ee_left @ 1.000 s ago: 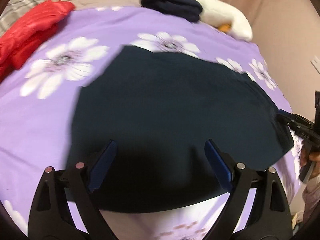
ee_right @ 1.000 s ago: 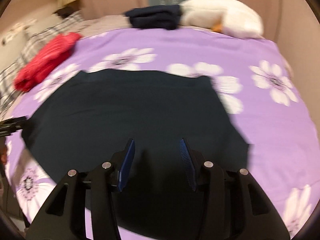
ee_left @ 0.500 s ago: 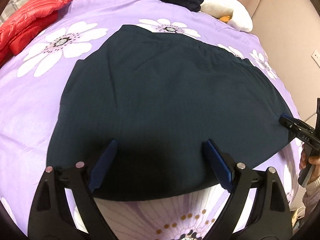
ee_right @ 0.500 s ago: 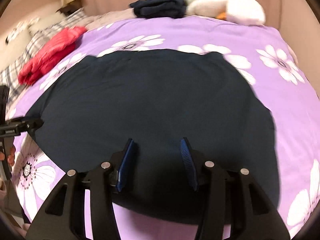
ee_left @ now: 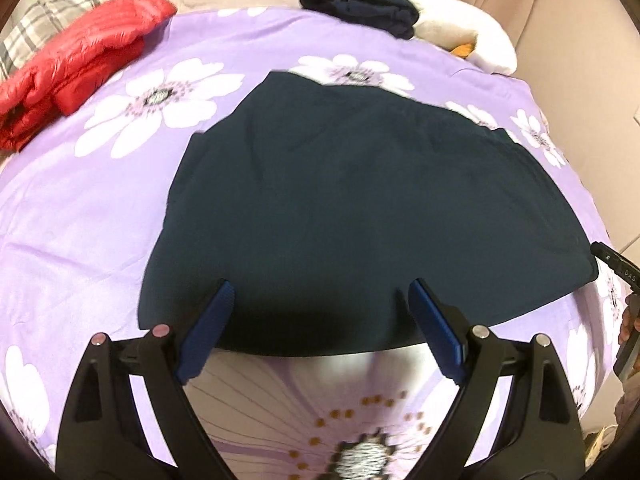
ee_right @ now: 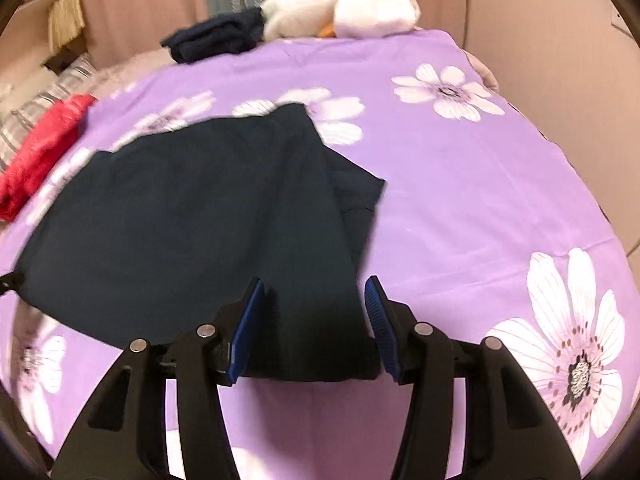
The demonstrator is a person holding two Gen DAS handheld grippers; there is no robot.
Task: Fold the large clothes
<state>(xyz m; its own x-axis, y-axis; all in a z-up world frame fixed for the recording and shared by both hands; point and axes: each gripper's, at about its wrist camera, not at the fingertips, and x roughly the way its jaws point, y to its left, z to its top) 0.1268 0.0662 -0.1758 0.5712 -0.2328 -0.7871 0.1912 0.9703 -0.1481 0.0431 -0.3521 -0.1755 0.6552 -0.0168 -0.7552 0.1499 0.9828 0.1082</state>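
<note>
The dark garment (ee_left: 360,216) lies spread flat on the purple bedspread (ee_left: 88,216), its near hem just ahead of both grippers. Compared with a second ago, both cameras now sit back from the cloth toward the near edge of the bed, so bare bedspread shows under the fingers where there was only fabric. The left gripper (ee_left: 320,320) stands wide open over the near hem, holding nothing. The right gripper (ee_right: 316,320) is about half open — its jaws have just been opening — and the garment's near right corner lies below and between the fingers, but the pads do not press on it. In the right view a layer at the far right edge (ee_right: 356,192) looks doubled over, so one fold may already be in. My guess is that both grippers are lining up on the near hem for the next fold — neither has a grip yet. The red jacket (ee_left: 76,64) and folded dark pile (ee_left: 360,8) lie well apart, far side.
</note>
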